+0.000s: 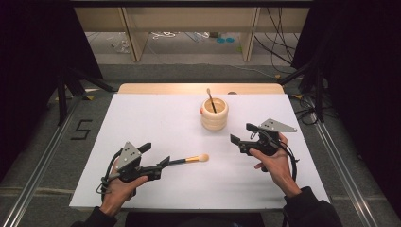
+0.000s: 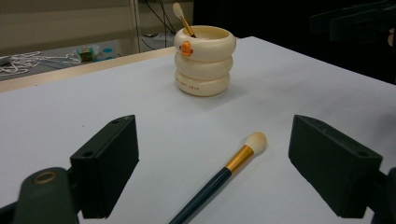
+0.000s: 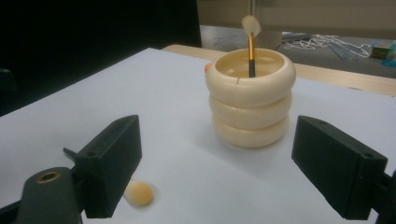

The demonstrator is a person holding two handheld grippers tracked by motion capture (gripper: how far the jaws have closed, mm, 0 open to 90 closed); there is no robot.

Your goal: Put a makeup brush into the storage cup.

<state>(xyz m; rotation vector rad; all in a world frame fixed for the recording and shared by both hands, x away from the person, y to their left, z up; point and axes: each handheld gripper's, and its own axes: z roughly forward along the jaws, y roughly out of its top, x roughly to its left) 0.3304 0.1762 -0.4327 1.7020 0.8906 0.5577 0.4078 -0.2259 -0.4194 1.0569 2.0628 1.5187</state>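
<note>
Both my tongs gape: left gripper (image 2: 212,172) straddles the loose brush (image 2: 219,175) flat on the table (image 1: 142,123); right gripper (image 3: 217,170) faces the ringed cup (image 3: 251,95) (one brush inside).

Brush (image 1: 189,160) before holder (image 1: 214,115), apparently apart

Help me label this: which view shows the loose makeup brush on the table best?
The left gripper view: the brush lies between the open jaws, showing its dark handle, gold ferrule and pale tip. The high view shows it whole but small. The right gripper view catches just its blurred tip beside a jaw.
</note>
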